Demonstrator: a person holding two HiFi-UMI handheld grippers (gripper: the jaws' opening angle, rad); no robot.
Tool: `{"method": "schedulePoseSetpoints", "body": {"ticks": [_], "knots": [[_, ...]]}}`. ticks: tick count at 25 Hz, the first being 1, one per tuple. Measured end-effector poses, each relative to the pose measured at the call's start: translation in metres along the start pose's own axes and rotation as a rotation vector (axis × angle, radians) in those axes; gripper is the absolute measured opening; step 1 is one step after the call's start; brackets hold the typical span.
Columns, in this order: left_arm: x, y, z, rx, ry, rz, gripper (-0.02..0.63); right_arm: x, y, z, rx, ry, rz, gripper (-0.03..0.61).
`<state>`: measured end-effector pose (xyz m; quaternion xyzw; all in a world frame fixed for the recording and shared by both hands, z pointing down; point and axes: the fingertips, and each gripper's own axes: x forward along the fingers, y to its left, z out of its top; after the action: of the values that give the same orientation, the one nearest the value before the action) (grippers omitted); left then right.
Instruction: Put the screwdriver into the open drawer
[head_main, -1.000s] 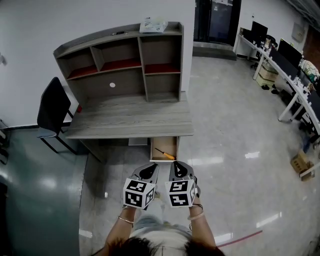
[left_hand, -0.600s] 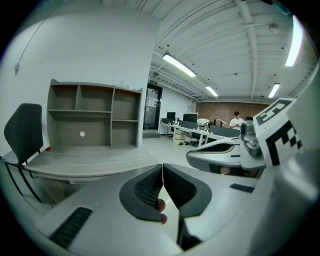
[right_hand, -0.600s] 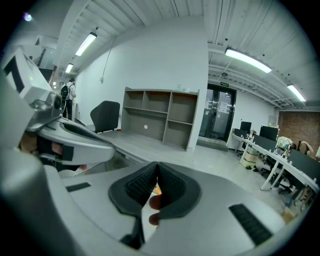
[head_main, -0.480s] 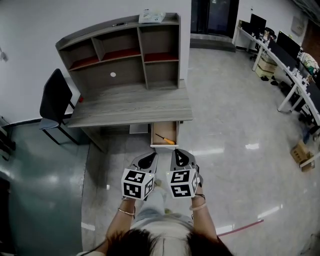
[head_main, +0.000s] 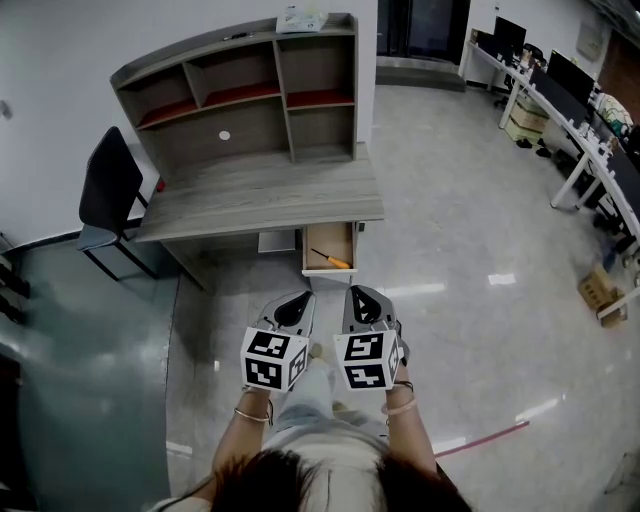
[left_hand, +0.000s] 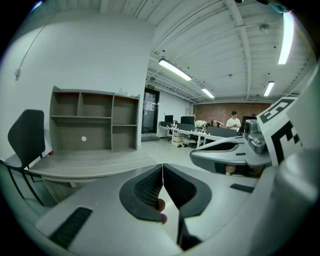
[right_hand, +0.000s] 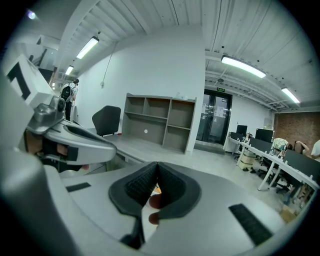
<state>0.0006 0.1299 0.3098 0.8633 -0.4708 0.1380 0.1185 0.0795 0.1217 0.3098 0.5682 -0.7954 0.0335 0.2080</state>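
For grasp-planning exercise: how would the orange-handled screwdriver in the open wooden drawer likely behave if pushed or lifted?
The orange-handled screwdriver, thin-shafted with a thicker handle, is probably stiff and handle-heavy. Lying on the open wooden drawer floor, it may roll when pushed.

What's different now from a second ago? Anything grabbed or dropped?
The person backed slightly away from the grey wooden desk. Nothing grabbed or dropped: left gripper and right gripper stay shut and empty; the orange-handled screwdriver still lies in the open drawer.
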Motion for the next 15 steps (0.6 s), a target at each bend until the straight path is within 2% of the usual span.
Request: {"method": "schedulePoseSetpoints", "body": {"ticks": [15], "knots": [[-0.024,-0.019,-0.013,-0.011,-0.019,-0.044,0.018,-0.024,0.020,-0.013,-0.051,0.026,-0.016,0.026]]}}
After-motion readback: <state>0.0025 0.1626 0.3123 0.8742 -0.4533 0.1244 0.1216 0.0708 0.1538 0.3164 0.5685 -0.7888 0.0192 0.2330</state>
